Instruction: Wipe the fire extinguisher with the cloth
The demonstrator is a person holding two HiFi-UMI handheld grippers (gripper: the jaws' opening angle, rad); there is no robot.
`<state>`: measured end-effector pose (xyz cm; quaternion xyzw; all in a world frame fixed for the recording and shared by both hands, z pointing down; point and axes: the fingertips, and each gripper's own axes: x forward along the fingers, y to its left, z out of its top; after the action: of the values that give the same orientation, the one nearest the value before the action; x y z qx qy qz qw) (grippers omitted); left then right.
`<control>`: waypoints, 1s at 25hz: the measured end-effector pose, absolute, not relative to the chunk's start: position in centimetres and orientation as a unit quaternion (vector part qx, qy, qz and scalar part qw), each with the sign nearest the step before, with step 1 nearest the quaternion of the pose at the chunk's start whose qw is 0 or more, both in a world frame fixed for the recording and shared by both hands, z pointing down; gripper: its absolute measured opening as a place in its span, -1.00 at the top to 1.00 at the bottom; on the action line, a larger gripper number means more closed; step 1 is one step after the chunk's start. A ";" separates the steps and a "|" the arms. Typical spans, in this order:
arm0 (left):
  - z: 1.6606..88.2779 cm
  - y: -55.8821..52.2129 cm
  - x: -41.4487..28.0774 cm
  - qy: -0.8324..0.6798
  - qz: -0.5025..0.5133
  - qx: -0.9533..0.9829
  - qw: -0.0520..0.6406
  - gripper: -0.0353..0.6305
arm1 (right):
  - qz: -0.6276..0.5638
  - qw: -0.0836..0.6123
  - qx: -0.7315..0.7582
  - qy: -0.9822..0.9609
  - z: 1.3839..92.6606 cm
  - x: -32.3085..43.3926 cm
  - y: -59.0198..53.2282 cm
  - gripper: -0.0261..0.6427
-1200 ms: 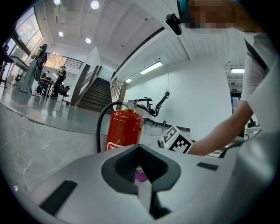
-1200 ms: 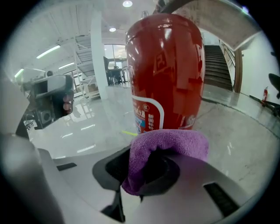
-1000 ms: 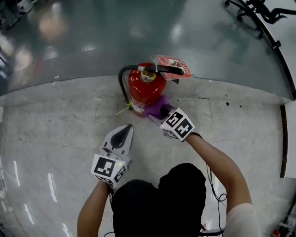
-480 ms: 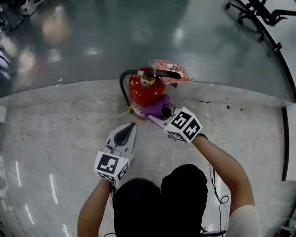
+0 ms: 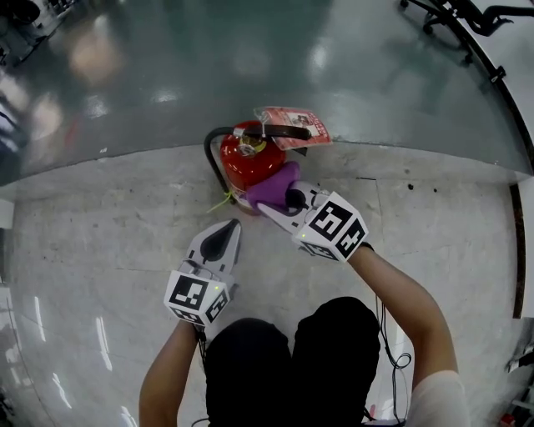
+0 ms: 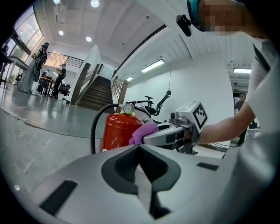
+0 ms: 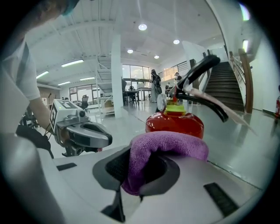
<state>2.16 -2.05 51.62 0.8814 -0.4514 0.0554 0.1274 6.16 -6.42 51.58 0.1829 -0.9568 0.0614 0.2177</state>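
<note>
The right hand-held gripper (image 5: 284, 203) is clamping the cloth (image 5: 273, 187) at the near-right flank of the upright fire extinguisher (image 5: 240, 163). The left hand-held gripper (image 5: 224, 240) (jaws together, empty) is hovering nearer, apart.

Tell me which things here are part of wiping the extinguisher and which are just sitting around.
Part of the job:
red fire extinguisher
purple cloth, up against the extinguisher's body
right gripper, shut on the cloth

Not in use:
left gripper, shut and empty, held short of the extinguisher
office chair on the far floor
staircase in the background
</note>
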 end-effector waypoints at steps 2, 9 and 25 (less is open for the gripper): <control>51.1 -1.9 2.6 -0.448 0.056 0.883 0.128 0.88 | 0.054 0.190 0.189 -0.962 50.0 6.7 -6.1 0.74; 47.7 -2.5 4.8 -0.424 0.072 0.898 0.095 0.88 | 0.011 0.149 0.185 -0.971 47.5 10.8 -3.3 0.74; 46.0 -4.8 0.7 -0.344 0.054 0.933 0.094 0.88 | -0.033 0.130 0.297 -0.945 49.6 15.0 -1.5 0.74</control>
<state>0.72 -4.79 46.02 0.9326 -0.3443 0.0536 0.0936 14.99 -1.52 49.65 0.2973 -0.9454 -0.0328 0.1297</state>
